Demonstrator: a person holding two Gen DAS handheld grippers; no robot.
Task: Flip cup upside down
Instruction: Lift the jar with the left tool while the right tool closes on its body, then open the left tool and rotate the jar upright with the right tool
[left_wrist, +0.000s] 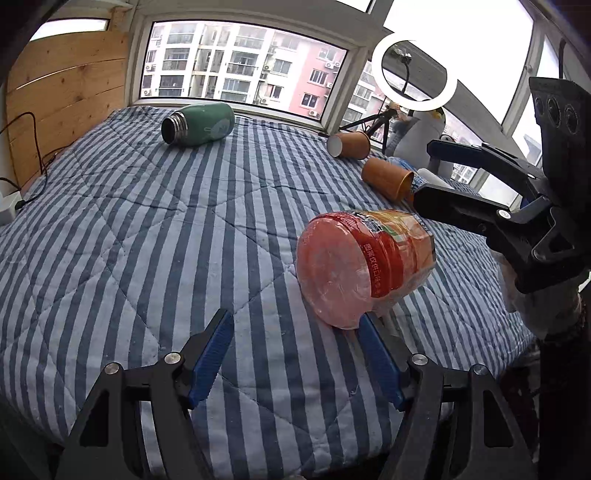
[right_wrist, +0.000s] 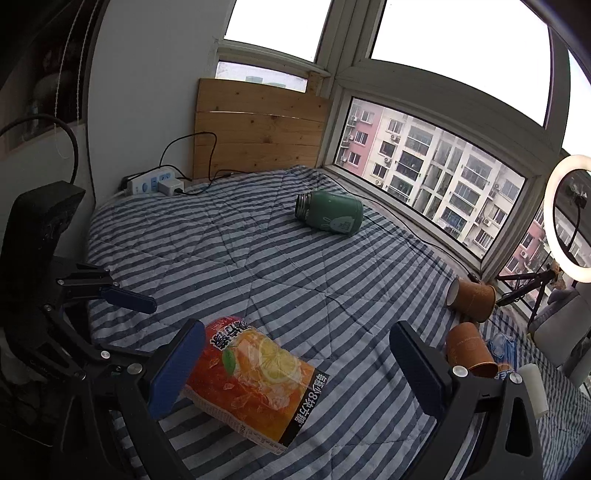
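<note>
While the striped quilt (left_wrist: 147, 229) spreads wide and bare ahead of our left gripper (left_wrist: 295, 354), we keep both claws released, holding nothing. Our task cup (left_wrist: 364, 266), the orange-labelled one, lies on its side just ahead and right of the left gripper, base toward it, with our right gripper (right_wrist: 295, 373) spread around its far end; whether a pad touches it we cannot tell. Well beyond, by the window ledge, lies a green flask (left_wrist: 199, 123). Far right, at the quilt's edge, two brown paper cups (left_wrist: 349, 144) lie tipped
</note>
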